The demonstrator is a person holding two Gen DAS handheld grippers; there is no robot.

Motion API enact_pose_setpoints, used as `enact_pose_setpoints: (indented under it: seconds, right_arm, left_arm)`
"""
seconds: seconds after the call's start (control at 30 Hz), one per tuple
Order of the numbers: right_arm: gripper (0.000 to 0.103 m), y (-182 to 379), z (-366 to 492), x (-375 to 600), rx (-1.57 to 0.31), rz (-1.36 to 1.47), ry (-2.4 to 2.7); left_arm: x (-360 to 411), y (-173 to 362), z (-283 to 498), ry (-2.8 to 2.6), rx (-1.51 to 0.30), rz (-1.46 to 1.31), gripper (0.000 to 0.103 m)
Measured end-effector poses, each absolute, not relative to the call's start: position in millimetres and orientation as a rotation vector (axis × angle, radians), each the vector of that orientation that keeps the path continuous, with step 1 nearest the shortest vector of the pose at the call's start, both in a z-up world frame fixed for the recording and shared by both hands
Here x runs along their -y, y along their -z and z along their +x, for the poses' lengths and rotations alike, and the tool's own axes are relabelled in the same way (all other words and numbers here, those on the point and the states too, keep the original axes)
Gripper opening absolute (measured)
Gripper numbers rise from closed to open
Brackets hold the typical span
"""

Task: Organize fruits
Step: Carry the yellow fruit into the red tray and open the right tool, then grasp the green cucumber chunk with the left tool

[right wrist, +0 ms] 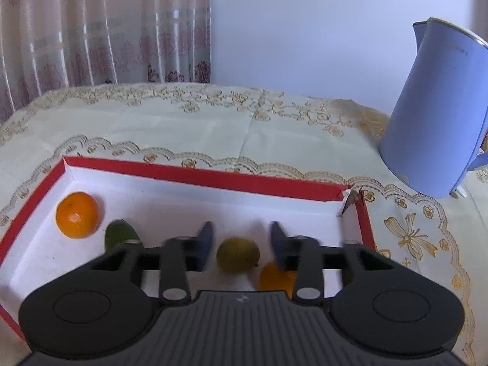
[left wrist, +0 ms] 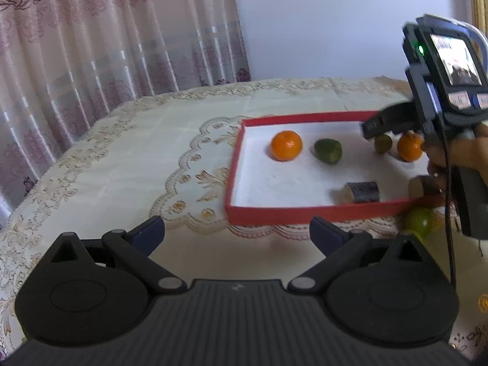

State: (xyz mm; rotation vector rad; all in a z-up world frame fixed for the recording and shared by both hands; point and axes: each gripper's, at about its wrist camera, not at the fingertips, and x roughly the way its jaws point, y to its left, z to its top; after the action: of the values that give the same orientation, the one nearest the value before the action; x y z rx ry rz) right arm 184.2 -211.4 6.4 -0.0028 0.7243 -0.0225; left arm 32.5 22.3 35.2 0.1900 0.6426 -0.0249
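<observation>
Left view only: a green fruit (left wrist: 420, 220) on the table (left wrist: 152, 158) just outside the tray's near wall, the person's hand (left wrist: 439, 155) on the right hand-held gripper (left wrist: 393, 155), and two dark blocks (left wrist: 363, 191) inside the tray
Right view only: a blue kettle (right wrist: 436, 122) on the table beyond the tray's far right corner
Tray (right wrist: 195, 174): red walls, white floor, on the table
Tray contents: orange (right wrist: 77, 215) at far left, dark green fruit (right wrist: 117, 235) beside it, yellow-green fruit (right wrist: 238, 254), second orange (right wrist: 274, 277) touching it
Right hand-held gripper (right wrist: 239, 244): fingers spread, yellow-green fruit between them, pads not pressing it
Left hand-held gripper (left wrist: 238, 231): fingers spread wide over the table, nothing between them
</observation>
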Motion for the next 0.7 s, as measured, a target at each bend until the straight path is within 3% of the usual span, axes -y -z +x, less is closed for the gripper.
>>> enact_pose_setpoints:
  seconds: [0.7]
  right_arm:
    - [0.055,-46.4,4.3,252.9,-0.498,0.073,0.115]
  left_arm:
    - [33.6,-6.2,-2.8,0.373,-0.700,0.247,0.101]
